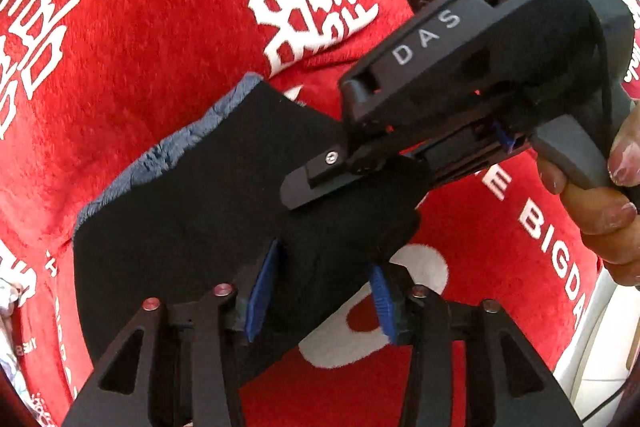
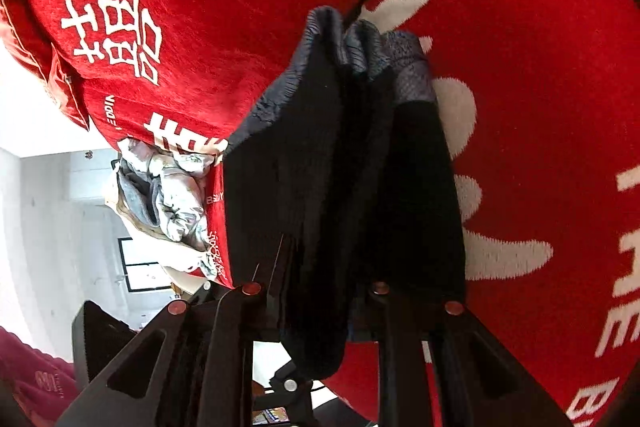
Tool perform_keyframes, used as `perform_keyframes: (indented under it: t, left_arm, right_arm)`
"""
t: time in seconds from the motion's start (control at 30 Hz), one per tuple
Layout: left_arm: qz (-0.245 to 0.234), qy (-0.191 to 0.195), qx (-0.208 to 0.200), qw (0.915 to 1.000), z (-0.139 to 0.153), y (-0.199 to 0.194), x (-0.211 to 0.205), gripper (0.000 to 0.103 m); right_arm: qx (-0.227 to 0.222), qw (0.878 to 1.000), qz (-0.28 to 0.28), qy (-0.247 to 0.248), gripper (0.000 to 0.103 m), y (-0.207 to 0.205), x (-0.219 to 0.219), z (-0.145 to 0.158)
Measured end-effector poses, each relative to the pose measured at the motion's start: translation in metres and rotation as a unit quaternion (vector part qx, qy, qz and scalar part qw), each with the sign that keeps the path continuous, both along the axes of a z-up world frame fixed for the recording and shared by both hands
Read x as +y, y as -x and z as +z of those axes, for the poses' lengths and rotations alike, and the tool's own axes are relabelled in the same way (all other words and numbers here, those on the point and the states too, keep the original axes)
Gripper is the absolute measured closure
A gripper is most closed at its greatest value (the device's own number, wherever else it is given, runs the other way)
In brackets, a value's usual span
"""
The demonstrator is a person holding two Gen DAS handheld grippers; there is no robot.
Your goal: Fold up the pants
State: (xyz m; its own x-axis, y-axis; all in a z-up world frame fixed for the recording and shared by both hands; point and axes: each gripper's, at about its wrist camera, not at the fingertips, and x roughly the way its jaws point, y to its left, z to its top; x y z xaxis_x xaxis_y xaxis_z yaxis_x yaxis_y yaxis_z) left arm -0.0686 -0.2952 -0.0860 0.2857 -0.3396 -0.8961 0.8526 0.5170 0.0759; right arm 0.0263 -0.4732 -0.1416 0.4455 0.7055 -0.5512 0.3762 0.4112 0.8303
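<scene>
The black pants (image 1: 192,227), with a blue-grey ribbed waistband (image 1: 180,143), hang folded above the red blanket. My left gripper (image 1: 320,295) is open, its blue-padded fingers (image 1: 262,291) spread on either side of the fabric's lower edge. My right gripper (image 1: 320,183) shows in the left wrist view, shut on the pants' right edge. In the right wrist view the pants (image 2: 340,187) fill the space between the right gripper's fingers (image 2: 320,291) and hang down, the waistband (image 2: 360,43) at the far end.
A red blanket (image 1: 160,27) with white characters and lettering covers the surface beneath. A crumpled grey-white cloth (image 2: 172,195) lies at the blanket's edge. A white room wall with a dark window (image 2: 140,267) lies beyond.
</scene>
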Motion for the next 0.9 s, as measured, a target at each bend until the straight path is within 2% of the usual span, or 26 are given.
perform_keyframes:
  t: [0.1,0.17,0.33,0.47,0.6,0.7,0.77,0.83,0.9]
  left_arm:
    - [0.014,0.005,0.022,0.9997,0.007,-0.005,0.011,0.038]
    - [0.022,0.006,0.02,0.9995,0.016,-0.006,0.023,0.038]
    - [0.078,-0.005,0.046,0.9959,0.026,-0.031,0.055,0.038]
    - [0.142,-0.025,0.047,0.9884,0.025,-0.061,0.084,0.038]
    - [0.191,-0.031,0.065,0.979,0.017,-0.085,0.108,0.038]
    - [0.213,-0.035,0.081,0.973,0.013,-0.096,0.124,0.038]
    - [0.221,-0.042,0.088,0.9705,0.01,-0.1,0.134,0.037]
    - [0.228,-0.052,0.089,0.9681,0.008,-0.102,0.141,0.018]
    - [0.234,-0.044,0.094,0.9668,0.009,-0.104,0.149,0.016]
  right_arm:
    - [0.012,1.0,-0.01,0.007,0.074,0.005,0.001,0.004]
    - [0.02,1.0,-0.015,0.014,0.073,0.016,-0.006,0.006]
    - [0.052,0.993,0.004,0.107,0.072,0.028,-0.01,0.028]
    - [0.078,0.984,0.008,0.16,0.071,0.034,-0.002,0.033]
    - [0.1,0.967,0.022,0.233,0.058,0.033,0.01,0.03]
    - [0.114,0.961,0.008,0.251,0.044,0.033,0.011,0.03]
    - [0.127,0.96,-0.007,0.251,0.042,0.037,0.009,0.031]
    - [0.137,0.956,-0.014,0.258,0.04,0.04,0.013,0.036]
    - [0.143,0.95,-0.017,0.276,0.037,0.048,0.015,0.041]
